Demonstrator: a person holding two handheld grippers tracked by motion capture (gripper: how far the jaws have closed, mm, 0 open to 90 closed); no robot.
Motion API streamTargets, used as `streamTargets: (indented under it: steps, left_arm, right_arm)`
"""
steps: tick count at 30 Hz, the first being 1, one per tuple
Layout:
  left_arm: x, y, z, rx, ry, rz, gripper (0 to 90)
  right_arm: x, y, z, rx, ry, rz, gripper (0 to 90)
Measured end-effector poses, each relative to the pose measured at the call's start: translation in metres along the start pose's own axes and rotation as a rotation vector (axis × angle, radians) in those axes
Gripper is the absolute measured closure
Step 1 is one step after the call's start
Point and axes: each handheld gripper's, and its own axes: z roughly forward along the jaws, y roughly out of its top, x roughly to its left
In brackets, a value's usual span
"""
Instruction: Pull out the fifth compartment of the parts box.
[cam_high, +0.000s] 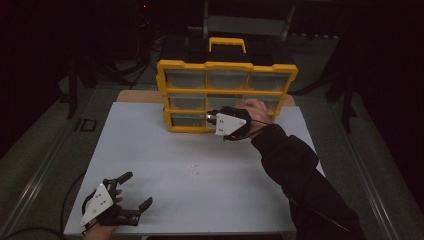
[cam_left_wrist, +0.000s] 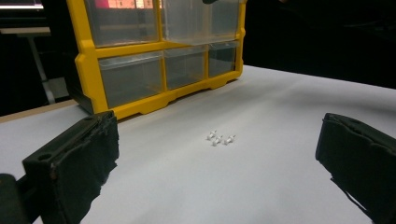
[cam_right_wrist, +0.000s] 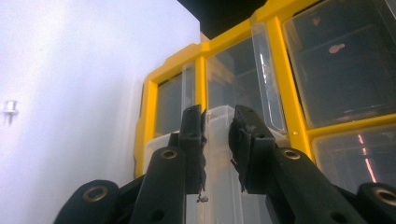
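Where the right gripper reaches the front of the yellow organizer, clamped on the clear front of the bottom middle drawer, jaws drawn close with the drawer's thin plastic lip pinched between the black pads. Seen in the right gripper view with that drawer standing out a little from the yellow frame, neighbouring drawers flush on either side. Held by a hand in a dark sleeve, coming across the right side of the white table toward the organizer, which stands at the far edge near the middle, carry handle on top, three rows of three clear drawers facing the near edge. Farther out, near the middle of the table and well apart from the organizer, a small cluster of white screws, three of them countable in the left gripper view, lying close together. At the near left corner, the left gripper, gaping wide with nothing between its jaws, just above the table surface, pointed toward the screws and the organizer beyond them. Whether anything lies inside the gripped drawer: cannot tell through the plastic.
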Motion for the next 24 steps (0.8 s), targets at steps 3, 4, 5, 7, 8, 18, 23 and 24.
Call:
streamTargets:
  steps: [3,4,5,7,8,18,23,24]
  left_arm:
    - [0.000,0.000,0.000,0.000,0.000,-0.001,0.0]
    - [0.000,0.000,0.000,0.000,0.000,0.000,0.0]
    - [0.000,0.000,0.000,0.000,0.000,0.000,0.0]
    - [0.000,0.000,0.000,0.000,0.000,0.000,0.0]
    - [0.000,0.000,0.000,0.000,0.000,0.000,0.0]
    - [0.000,0.000,0.000,0.003,0.001,0.002,0.0]
    - [0.000,0.000,0.001,0.004,0.001,0.003,0.0]
    - [0.000,0.000,0.001,0.004,0.001,0.003,0.0]
  right_arm:
    - [0.002,0.001,-0.003,-0.005,0.005,-0.007,74.5]
    - [0.003,0.002,-0.004,-0.005,0.008,-0.005,74.5]
    - [0.003,0.002,-0.005,-0.008,0.010,-0.007,74.5]
    - [0.004,0.003,-0.006,-0.009,0.011,-0.008,74.5]
    - [0.005,0.004,-0.007,-0.009,0.013,-0.011,74.5]
    - [0.009,0.009,-0.014,-0.018,0.019,-0.005,74.5]
    - [0.013,0.009,-0.016,-0.026,0.018,-0.001,74.5]
    - [0.014,0.009,-0.017,-0.026,0.016,-0.001,74.5]
